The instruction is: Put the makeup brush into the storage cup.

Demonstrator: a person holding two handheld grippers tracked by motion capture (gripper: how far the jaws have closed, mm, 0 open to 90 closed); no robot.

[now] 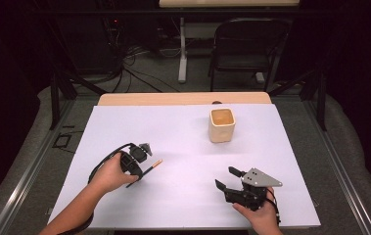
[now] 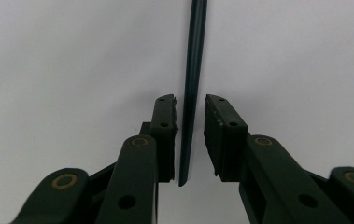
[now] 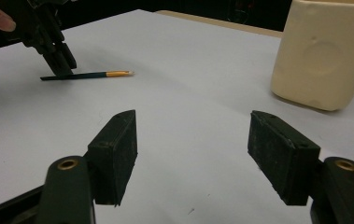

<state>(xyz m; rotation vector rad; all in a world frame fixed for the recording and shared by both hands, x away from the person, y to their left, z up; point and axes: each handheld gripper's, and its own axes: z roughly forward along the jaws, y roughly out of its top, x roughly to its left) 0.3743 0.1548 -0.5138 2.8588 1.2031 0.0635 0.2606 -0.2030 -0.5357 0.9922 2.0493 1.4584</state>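
A dark green pencil [image 1: 150, 167] with an orange tip lies on the white table cover [image 1: 183, 142] at the near left. My left gripper [image 1: 136, 178] points down over its dark end. In the left gripper view the pencil [image 2: 191, 93] runs between the jaws of that gripper [image 2: 190, 105], with a thin gap on each side, so it stands open around the pencil. The right gripper view shows the same pencil [image 3: 86, 74] with the left gripper [image 3: 61, 69] on it. My right gripper [image 1: 223, 176] rests at the near right, open wide [image 3: 193, 126] and holding nothing.
A cream square cup [image 1: 221, 125] stands upright toward the back of the table, right of centre, and looms at the upper right of the right gripper view [image 3: 324, 51]. A black folding chair [image 1: 246, 46] and cables sit on the floor beyond the table.
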